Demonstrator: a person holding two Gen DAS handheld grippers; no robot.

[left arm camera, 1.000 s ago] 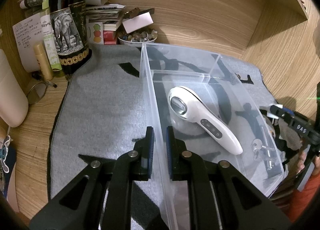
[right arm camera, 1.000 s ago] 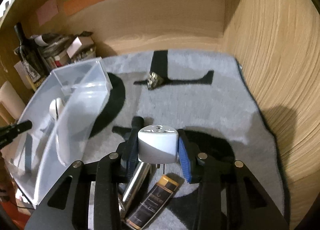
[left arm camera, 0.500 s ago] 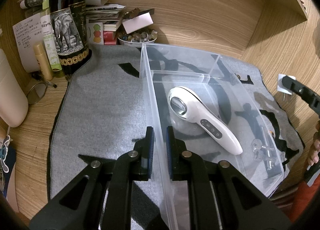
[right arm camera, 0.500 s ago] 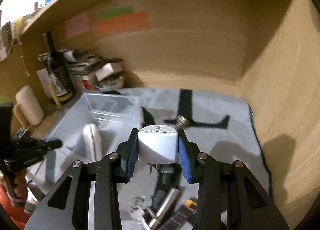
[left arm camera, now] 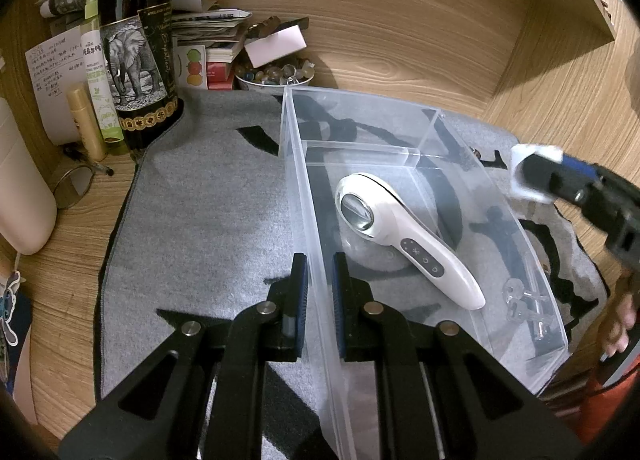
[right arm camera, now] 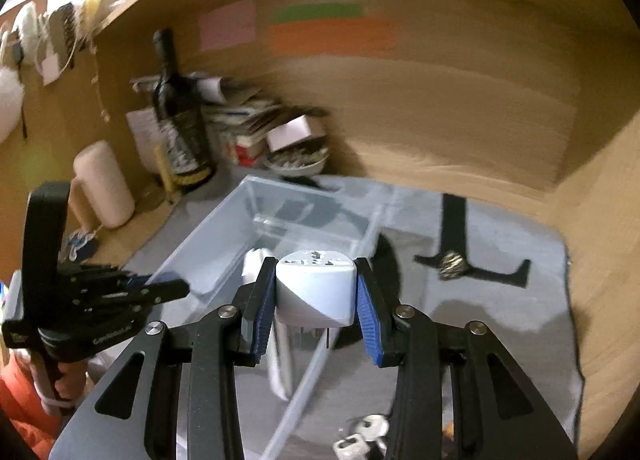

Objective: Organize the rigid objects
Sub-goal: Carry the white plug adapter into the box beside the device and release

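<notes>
A clear plastic bin (left arm camera: 486, 180) stands on a grey mat (left arm camera: 208, 196); it also shows in the right wrist view (right arm camera: 224, 236). Inside lies a white handheld device (left arm camera: 404, 236). My left gripper (left arm camera: 318, 292) is shut on the bin's near side wall. My right gripper (right arm camera: 316, 296) is shut on a white travel plug adapter (right arm camera: 316, 288) and holds it in the air above the bin's right side. From the left wrist view the adapter (left arm camera: 528, 176) hangs over the bin's right wall. Keys (right arm camera: 360, 436) lie on the mat below.
A dark wine bottle (left arm camera: 136, 44), tubes, papers and a bowl of beads (left arm camera: 276, 74) crowd the back left corner. A cream container (left arm camera: 20, 196) stands at the left. A small metallic ball (right arm camera: 452, 264) lies on the mat's right. Wooden walls enclose the back and right.
My right gripper has lifted the adapter off the mat and carried it left, up over the bin. My left gripper has stayed clamped on the bin wall.
</notes>
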